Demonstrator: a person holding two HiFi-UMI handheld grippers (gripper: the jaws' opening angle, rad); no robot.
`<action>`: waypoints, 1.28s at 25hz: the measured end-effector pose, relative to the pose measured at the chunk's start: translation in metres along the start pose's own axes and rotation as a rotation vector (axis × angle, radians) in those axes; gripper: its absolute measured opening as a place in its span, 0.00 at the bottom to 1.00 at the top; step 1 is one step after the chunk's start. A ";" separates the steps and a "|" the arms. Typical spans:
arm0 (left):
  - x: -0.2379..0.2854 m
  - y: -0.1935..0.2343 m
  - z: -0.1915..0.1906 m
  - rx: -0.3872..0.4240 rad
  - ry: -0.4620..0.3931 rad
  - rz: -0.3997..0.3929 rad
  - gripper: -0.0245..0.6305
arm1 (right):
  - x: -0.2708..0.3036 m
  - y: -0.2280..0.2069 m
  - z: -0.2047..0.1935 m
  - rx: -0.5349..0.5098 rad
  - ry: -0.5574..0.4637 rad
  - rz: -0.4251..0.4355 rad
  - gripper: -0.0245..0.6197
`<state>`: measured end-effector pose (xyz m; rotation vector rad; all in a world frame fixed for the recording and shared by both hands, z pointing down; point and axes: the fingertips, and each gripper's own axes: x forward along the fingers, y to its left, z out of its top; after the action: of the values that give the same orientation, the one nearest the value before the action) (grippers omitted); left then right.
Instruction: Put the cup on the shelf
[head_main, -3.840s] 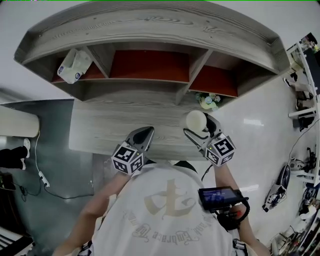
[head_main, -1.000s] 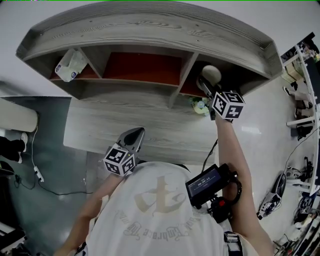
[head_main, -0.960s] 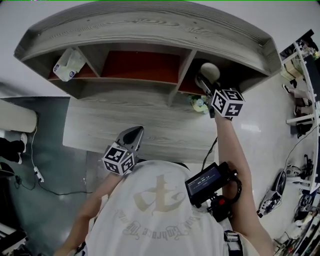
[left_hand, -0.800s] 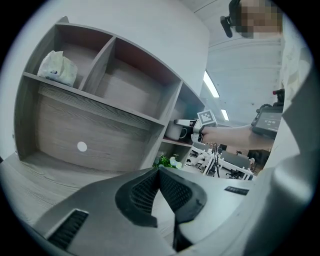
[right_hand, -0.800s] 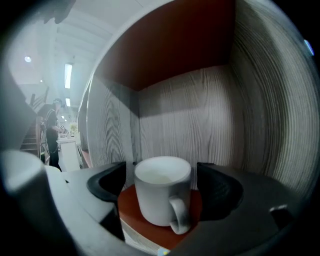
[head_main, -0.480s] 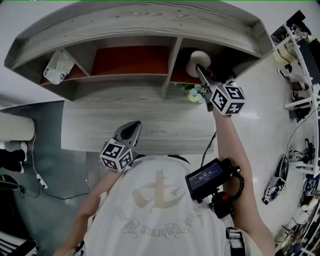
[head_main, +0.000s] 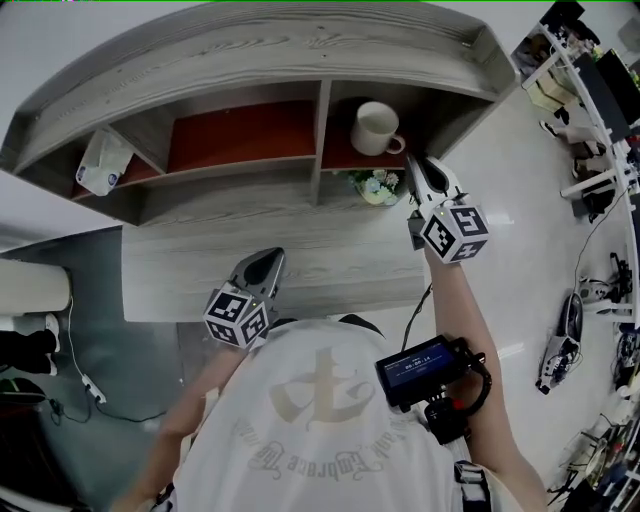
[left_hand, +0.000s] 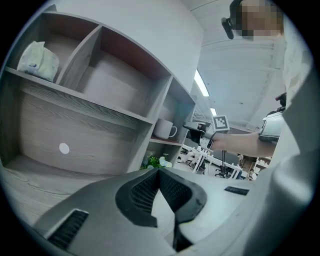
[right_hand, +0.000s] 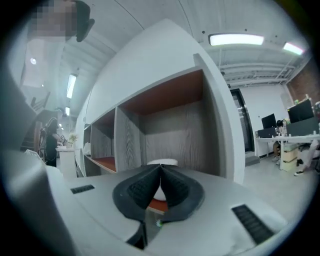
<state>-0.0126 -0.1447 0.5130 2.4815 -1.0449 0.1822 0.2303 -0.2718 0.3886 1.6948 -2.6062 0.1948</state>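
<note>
**A:** Pale glossy floor, a grey wood-grain desk (head_main: 190, 275), and on it a grey wood-grain shelf unit with red-brown boards (head_main: 250, 60). Where's the cup?

**B:** The white ceramic cup with a handle (head_main: 374, 128) stands upright on the board of the right compartment. Its handle is turned toward the right gripper (head_main: 414, 164), which sits just outside the opening, clear of the cup. The jaws are closing until the tips meet, with nothing between them.

**A:** And the left gripper (head_main: 274, 256)?

**B:** It's low over the desk's near edge, jaws together, empty.

**A:** Which step, then?

**B:** Placing looks done to me. What remains is backing the right gripper straight out. The compartment's side wall and divider stand close beside the cup, and a small pot of flowers (head_main: 376, 186) sits just beneath. The bare desk toward the person offers open room.
</note>
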 end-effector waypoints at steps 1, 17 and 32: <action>0.002 -0.001 0.001 0.002 0.001 -0.006 0.04 | -0.005 -0.001 -0.003 0.006 0.004 -0.001 0.05; 0.021 -0.016 0.013 0.037 0.015 -0.079 0.04 | -0.074 0.060 -0.080 0.066 0.110 0.160 0.04; 0.034 -0.043 0.014 0.061 0.025 -0.117 0.04 | -0.119 0.068 -0.113 0.143 0.141 0.141 0.04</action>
<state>0.0412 -0.1465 0.4956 2.5801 -0.8935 0.2108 0.2112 -0.1233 0.4840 1.4730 -2.6630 0.4961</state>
